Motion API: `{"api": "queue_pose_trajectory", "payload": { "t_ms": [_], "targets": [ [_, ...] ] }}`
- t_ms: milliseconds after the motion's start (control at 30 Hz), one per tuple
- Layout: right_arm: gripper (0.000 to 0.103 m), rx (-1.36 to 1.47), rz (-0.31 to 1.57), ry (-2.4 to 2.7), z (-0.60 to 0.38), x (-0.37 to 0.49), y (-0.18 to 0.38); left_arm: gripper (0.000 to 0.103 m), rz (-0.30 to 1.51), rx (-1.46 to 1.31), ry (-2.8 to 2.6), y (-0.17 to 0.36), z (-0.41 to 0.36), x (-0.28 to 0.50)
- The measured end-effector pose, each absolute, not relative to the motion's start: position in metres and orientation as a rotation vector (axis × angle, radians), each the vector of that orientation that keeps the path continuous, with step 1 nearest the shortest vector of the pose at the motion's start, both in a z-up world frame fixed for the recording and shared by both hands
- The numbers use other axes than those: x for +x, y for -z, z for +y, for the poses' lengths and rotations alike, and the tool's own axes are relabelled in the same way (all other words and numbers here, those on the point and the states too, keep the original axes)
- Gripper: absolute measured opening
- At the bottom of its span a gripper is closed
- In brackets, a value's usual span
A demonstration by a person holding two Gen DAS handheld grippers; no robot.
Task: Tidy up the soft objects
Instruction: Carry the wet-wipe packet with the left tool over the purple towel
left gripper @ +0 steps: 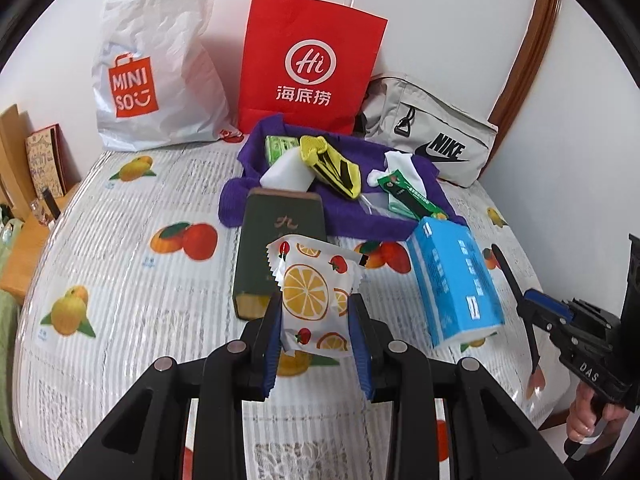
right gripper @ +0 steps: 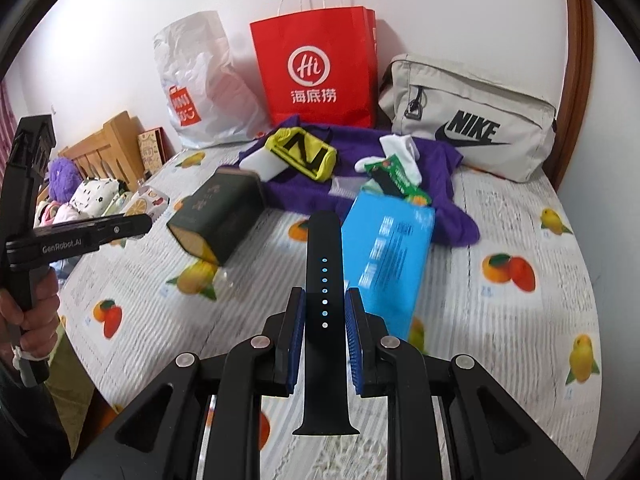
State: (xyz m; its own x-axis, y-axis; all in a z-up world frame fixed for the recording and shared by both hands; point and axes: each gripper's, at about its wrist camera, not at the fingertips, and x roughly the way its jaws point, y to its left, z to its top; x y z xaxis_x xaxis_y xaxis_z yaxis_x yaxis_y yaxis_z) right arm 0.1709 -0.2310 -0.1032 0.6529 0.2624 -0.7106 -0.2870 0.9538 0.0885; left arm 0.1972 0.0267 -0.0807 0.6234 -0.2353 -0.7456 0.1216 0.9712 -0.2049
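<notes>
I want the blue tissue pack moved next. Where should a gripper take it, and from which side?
Judging by its pose, grip the blue tissue pack across its two long sides near the middle, coming from above. It lies flat on the bedspread, its near end free, its far end touching the purple cloth.

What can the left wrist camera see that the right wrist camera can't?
Only the left wrist view shows the small green packet on the purple cloth. Only the right wrist view shows the fluffy purple toy and the holes in the black watch strap that the right gripper holds. Both show the red paper bag, the blue tissue pack and the fruit-print packet in the left gripper.
</notes>
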Motion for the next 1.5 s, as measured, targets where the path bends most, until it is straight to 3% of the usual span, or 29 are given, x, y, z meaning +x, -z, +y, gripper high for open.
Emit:
{"api": "queue_pose_trajectory", "payload": {
  "t_ms": [900,1500],
  "targets": [
    [0.020,-0.013,0.768,-0.284,-0.241,0.296,0.080,0.030,0.862,-0.087,0.214,0.063,0.016,0.304],
    [0.020,-0.025,0.846,-0.273,-0.245,0.389,0.117,0.030,0.905,-0.142,0.156,0.091,0.028,0.377]
  ]
}}
